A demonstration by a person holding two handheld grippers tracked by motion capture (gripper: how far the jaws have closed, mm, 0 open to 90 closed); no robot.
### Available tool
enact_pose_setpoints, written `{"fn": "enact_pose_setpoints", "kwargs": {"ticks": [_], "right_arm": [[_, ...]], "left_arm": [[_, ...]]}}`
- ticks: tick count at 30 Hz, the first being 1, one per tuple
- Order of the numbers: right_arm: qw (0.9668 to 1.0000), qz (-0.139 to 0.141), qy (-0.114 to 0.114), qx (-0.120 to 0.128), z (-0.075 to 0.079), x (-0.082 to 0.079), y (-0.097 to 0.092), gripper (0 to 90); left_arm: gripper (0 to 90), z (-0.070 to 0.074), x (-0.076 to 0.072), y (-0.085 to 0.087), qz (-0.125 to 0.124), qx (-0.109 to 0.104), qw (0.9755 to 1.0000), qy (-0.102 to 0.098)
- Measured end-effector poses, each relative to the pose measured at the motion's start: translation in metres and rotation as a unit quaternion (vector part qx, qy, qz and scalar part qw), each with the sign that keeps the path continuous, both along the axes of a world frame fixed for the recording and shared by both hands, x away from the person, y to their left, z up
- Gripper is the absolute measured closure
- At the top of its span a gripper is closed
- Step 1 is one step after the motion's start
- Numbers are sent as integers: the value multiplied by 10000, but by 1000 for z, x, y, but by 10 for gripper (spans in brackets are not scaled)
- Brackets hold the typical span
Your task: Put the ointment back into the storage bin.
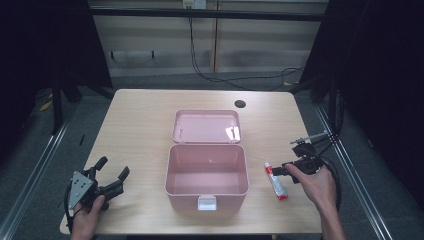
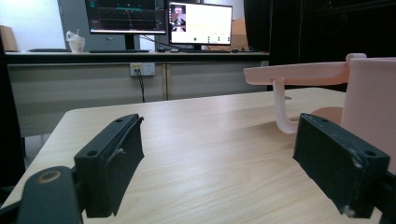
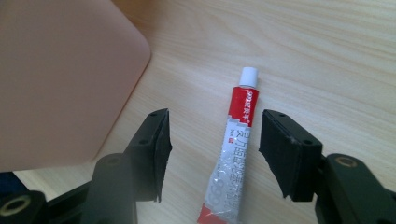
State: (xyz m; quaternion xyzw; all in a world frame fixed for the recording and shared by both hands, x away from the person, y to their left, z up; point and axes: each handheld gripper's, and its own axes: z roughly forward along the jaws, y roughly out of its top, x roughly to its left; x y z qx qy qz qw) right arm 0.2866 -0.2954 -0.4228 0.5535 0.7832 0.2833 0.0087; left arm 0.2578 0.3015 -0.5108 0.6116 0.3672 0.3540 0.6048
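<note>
A pink box stands open at the table's middle, its lid folded back flat behind it. Right of it lies a red and silver tube with a white cap. My right gripper hovers over the tube's capped end. In the right gripper view the tube lies lengthwise between the jaws of that gripper, which stand apart from it on both sides, beside the box's corner. My left gripper rests at the front left, open and empty, facing the box's wall.
A round cable hole sits at the table's far right. Black cables trail on the floor behind the table. A desk with monitors stands beyond the far edge. Bare wood lies left of the box.
</note>
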Motion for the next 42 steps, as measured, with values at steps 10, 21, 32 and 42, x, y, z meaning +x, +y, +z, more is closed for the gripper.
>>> {"fn": "enact_pose_setpoints", "kwargs": {"ticks": [10,21,32,42], "right_arm": [[9968,51,349,-711,-16,14,12,499],[9888,141,779,-1262,-28,27,25,515],[9760,142,1143,-1850,-37,31,39,571],[9733,225,1220,-1933,-41,32,45,641]], "left_arm": [[156,0,0,0,8,1,10000,-3],[156,0,0,0,-2,-3,10000,1],[156,0,0,0,-2,0,10000,-2],[156,0,0,0,2,-3,10000,-4]]}}
